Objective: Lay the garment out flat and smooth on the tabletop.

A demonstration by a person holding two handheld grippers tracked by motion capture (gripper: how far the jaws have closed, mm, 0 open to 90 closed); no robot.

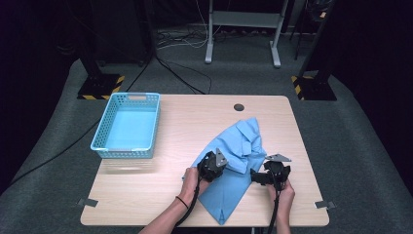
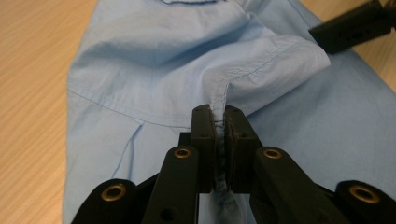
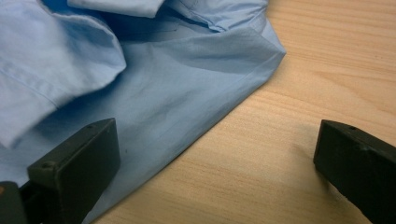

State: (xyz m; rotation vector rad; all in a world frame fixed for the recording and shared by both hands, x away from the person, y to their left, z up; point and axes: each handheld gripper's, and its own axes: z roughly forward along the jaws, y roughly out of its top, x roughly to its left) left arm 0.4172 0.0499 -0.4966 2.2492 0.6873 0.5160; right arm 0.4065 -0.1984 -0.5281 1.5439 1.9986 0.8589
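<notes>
Nearest me, my left gripper [image 2: 219, 116] has its jaws pinched together on a stitched fold of the light blue shirt [image 2: 154, 60]; the seam runs up from between the pads and the cloth rises in a small ridge there. In the high view that gripper [image 1: 214, 165] sits on the shirt's [image 1: 241, 141] left side, with my left hand [image 1: 192, 179] behind it. My right gripper [image 3: 217, 156] is spread wide: one jaw hangs over the shirt's [image 3: 187, 84] edge, the other over bare wood, and it grips nothing. Whether the jaw over the cloth actually touches it, I cannot quite tell. From above, the right gripper [image 1: 263, 175] stands just beside the shirt's right edge. The shirt lies crumpled right of the middle of the table [image 1: 185, 117], its narrow end pointing toward me. Farther off, at the far left, stands a blue basket [image 1: 147, 127].
</notes>
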